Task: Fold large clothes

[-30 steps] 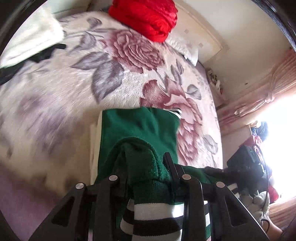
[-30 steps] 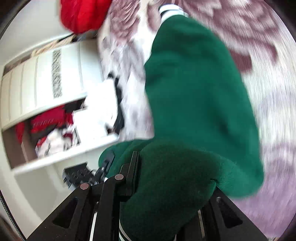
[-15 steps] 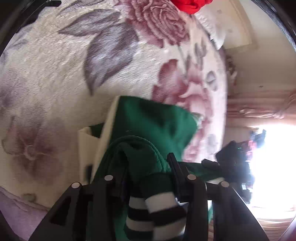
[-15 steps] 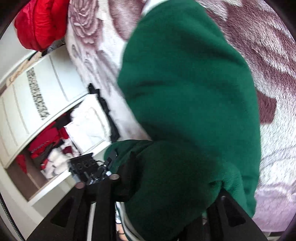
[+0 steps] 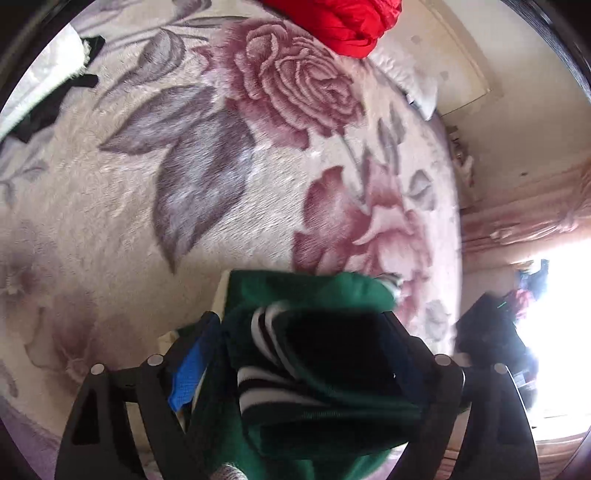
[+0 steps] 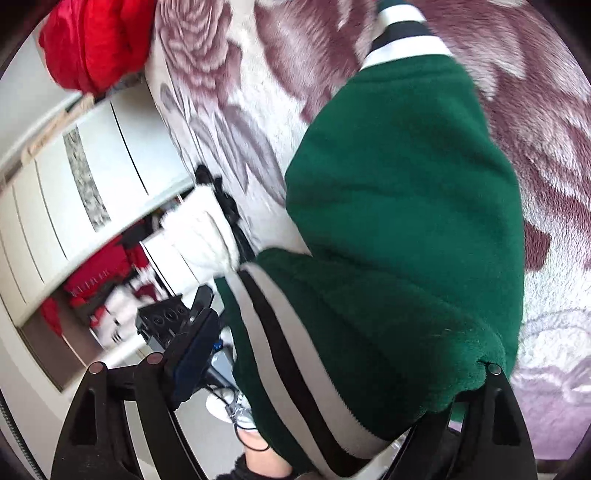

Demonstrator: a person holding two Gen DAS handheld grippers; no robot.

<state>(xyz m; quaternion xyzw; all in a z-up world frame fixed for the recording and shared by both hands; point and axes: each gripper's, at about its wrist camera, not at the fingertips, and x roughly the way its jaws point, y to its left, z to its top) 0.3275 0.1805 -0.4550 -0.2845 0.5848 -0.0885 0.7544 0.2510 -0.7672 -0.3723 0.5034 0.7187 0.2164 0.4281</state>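
A second ago both grippers clamped the green sweater (image 6: pixel 399 206); now left gripper (image 5: pixel 299 332) and right gripper (image 6: pixel 332 354) jaws are opening, the cloth lying loose between them.

Count: 1 green jacket (image 6: pixel 406 229), 1 red bundle (image 5: pixel 343 22), 1 white garment (image 6: pixel 201 229), 1 floral blanket (image 5: pixel 147 192), 1 pillow (image 5: pixel 410 79), 1 wardrobe (image 6: pixel 74 192), 2 grippers, left (image 5: pixel 299 354) and right (image 6: pixel 340 373).
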